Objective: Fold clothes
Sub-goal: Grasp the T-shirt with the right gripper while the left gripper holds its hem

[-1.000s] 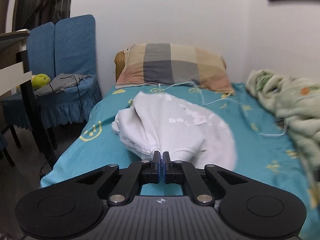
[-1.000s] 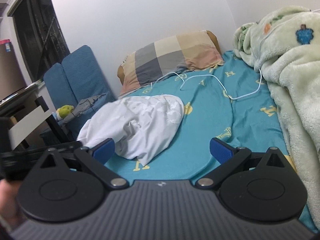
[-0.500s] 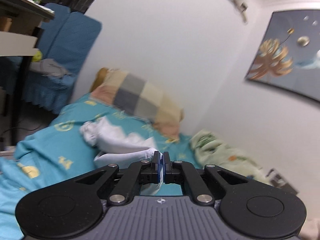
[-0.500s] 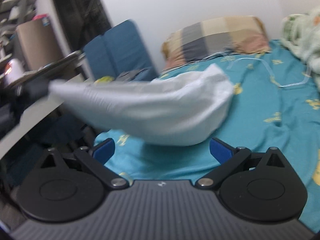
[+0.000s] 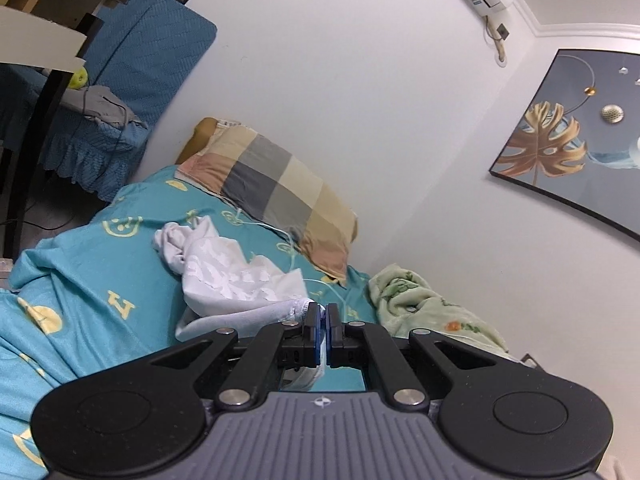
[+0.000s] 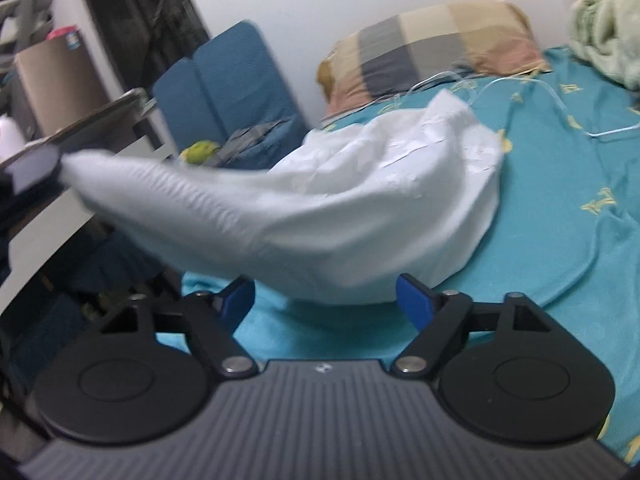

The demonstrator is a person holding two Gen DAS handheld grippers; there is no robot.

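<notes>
A white garment point(image 5: 232, 276) lies crumpled on the teal bed sheet point(image 5: 92, 280). My left gripper point(image 5: 321, 322) is shut on its hem and holds that edge lifted off the bed. In the right wrist view the garment point(image 6: 340, 208) stretches from the bed up to the left gripper point(image 6: 32, 168) at the far left. My right gripper point(image 6: 326, 298) is open and empty, just below the hanging lower edge of the garment, with its blue pads point(image 6: 412, 300) on either side.
A checked pillow point(image 5: 272, 184) lies at the head of the bed, with a white cable point(image 6: 520, 84) before it. A green blanket point(image 5: 428, 312) is heaped by the wall. Blue chairs point(image 5: 132, 64) and a desk point(image 5: 36, 48) stand left of the bed.
My left gripper has lifted the garment's hem up and to the left, stretching the cloth off the bed. My right gripper has moved in under the hanging edge and its jaws have narrowed.
</notes>
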